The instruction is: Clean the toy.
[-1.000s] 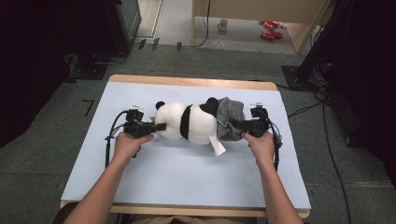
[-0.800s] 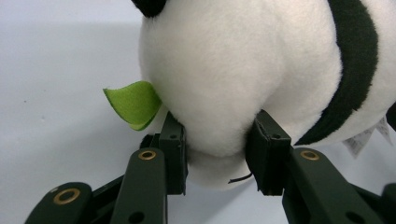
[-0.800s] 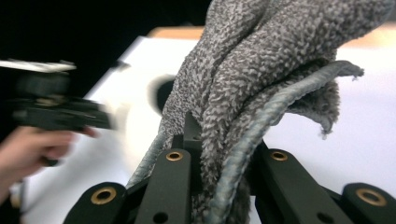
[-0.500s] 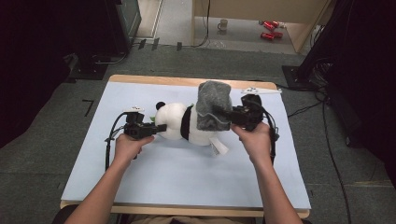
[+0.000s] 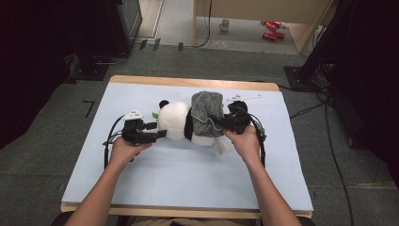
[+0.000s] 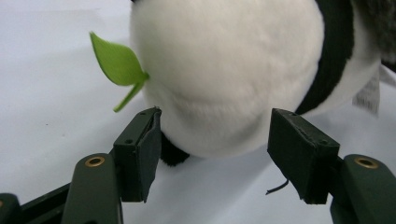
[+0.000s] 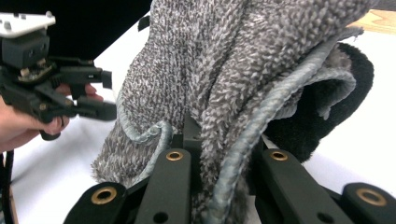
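A black-and-white plush panda [image 5: 179, 121] lies on the pale blue table cover [image 5: 188, 188], its head toward my left hand. A green felt leaf [image 6: 119, 67] sticks out of its white head [image 6: 224, 70]. My left gripper [image 5: 157, 135] [image 6: 219, 154] stands open, its jaws on either side of the head's lower curve. A grey knitted garment [image 5: 206, 113] [image 7: 219, 70] drapes over the panda's body. My right gripper [image 5: 221, 121] [image 7: 219, 186] is shut on the grey garment's corded hem and holds it over the black plush [image 7: 327, 116].
The table's wooden far edge [image 5: 188, 82] borders a floor with cables. A mug [image 5: 225, 24] and red items [image 5: 271, 29] lie far back. A white tag [image 5: 219, 148] hangs from the panda's lower side.
My right gripper lifted the grey garment and carried it left over the panda's body. The left gripper stayed at the panda's head.
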A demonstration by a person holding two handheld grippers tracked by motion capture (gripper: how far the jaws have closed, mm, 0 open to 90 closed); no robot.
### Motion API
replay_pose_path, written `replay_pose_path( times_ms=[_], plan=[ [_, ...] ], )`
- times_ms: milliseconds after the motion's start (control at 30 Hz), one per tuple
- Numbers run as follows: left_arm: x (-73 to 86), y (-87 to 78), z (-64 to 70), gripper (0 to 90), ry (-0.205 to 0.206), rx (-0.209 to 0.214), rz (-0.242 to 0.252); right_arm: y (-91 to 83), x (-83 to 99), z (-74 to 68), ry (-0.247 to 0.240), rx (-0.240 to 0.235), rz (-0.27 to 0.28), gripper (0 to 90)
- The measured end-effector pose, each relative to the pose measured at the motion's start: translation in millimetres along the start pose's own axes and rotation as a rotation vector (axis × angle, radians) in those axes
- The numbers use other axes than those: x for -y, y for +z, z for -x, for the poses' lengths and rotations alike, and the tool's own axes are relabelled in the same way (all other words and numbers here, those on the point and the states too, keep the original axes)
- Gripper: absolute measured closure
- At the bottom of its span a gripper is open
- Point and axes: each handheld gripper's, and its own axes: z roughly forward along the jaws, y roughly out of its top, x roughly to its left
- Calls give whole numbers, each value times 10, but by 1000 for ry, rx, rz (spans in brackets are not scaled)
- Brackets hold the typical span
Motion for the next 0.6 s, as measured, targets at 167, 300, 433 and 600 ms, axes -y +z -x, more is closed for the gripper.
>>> replay_pose_path(
  times_ms=[167, 300, 433, 600],
  plan=[
    [37, 149, -22, 359, 61, 26, 17, -4, -31, 113, 21, -4, 8, 797],
    [41, 294, -8, 340, 124, -2, 26, -33, -49, 225, 44, 20, 9, 795],
    [7, 308, -54, 338, 136, 7, 67, -40, -43, 273, 59, 20, 13, 794],
    [-42, 329, -105, 341, 98, 43, 76, -48, -39, 309, 72, 14, 14, 794]
  ],
)
